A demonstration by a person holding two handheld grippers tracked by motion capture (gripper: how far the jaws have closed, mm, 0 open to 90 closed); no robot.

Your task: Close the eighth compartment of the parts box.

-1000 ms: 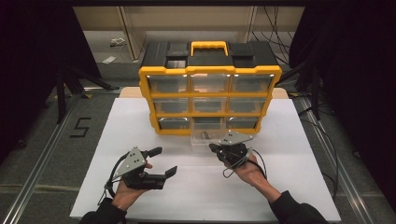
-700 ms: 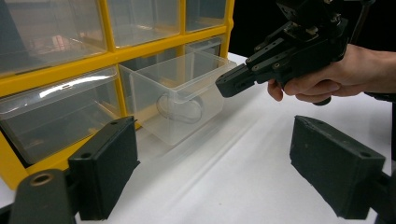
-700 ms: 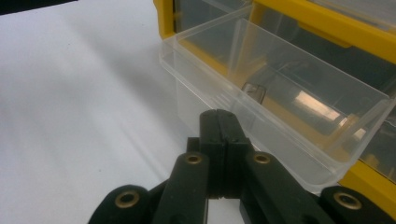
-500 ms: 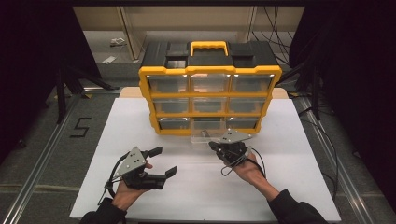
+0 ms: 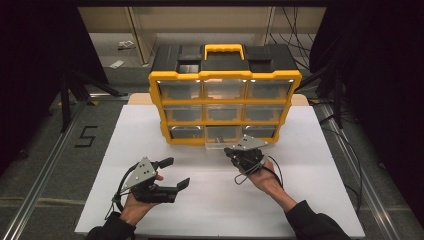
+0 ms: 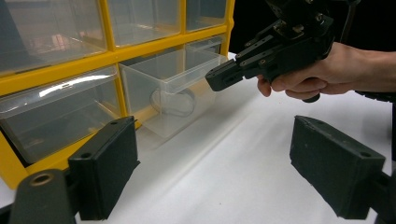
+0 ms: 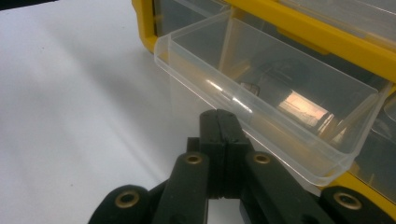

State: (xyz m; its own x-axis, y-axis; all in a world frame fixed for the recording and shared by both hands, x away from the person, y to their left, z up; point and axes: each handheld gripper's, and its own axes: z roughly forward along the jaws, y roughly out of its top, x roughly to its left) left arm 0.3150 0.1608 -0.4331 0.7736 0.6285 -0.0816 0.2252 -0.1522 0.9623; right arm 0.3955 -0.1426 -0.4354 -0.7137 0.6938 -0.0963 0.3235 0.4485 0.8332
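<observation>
A yellow-framed organizer (image 5: pixel 225 102) with clear drawers stands at the back of the white table. Its bottom middle drawer (image 5: pixel 220 145) (image 6: pixel 173 88) (image 7: pixel 261 88) is pulled partway out and looks empty. My right gripper (image 5: pixel 231 151) (image 6: pixel 212 80) (image 7: pixel 219 119) is shut, jaws pressed together with nothing between them. Its tip sits at the drawer's front wall, just under the rim. My left gripper (image 5: pixel 177 171) (image 6: pixel 215 172) is open, held low over the table to the left and in front of the organizer, with nothing between its jaws.
The white tabletop (image 5: pixel 210 205) spreads out in front of the organizer. A black case top with a yellow handle (image 5: pixel 223 50) caps the organizer. Dark curtains flank the table, and cables (image 5: pixel 295 30) run behind it at the right.
The right gripper has shifted slightly at the drawer's front. The left gripper has kept still.
</observation>
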